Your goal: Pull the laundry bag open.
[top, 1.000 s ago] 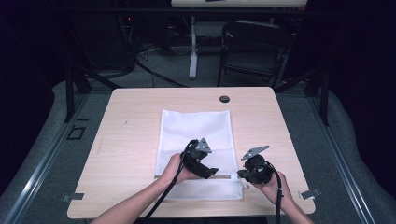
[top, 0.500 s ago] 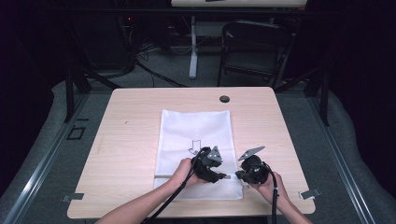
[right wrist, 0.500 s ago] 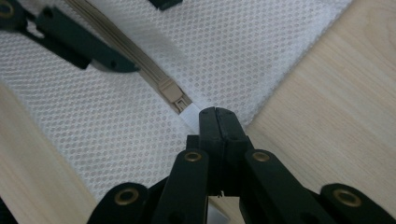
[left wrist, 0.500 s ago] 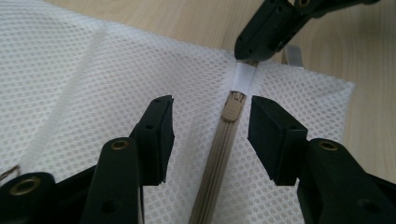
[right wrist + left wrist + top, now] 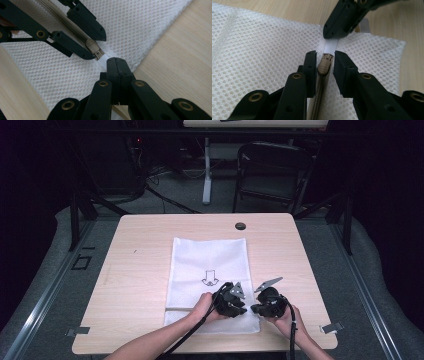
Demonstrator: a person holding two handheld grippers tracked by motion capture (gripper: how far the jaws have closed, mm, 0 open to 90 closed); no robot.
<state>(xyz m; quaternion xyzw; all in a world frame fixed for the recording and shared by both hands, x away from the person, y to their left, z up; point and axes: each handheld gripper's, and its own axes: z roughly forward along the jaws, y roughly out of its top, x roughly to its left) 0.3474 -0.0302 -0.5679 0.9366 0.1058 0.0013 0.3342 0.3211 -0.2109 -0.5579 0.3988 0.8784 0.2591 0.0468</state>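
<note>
The left tongs (image 5: 323, 65) had just been closing around the beige zipper slider (image 5: 324, 65) of the white mesh laundry bag (image 5: 209, 270), pads not yet pressing it, having slid rightward since the earlier frame. The right tongs (image 5: 115, 62) stayed clamped on the white fabric tab (image 5: 103, 60) at the zipper's end. The bag lay flat on the light wooden bench (image 5: 140, 250), near its front edge.

- Light wood table (image 5: 145, 270), rounded corners, on grey floor.
- White mesh bag (image 5: 207, 260) flat at centre, reaching toward near edge, arrow printed on it.
- Small black round cap (image 5: 240, 226) near far edge.
</note>
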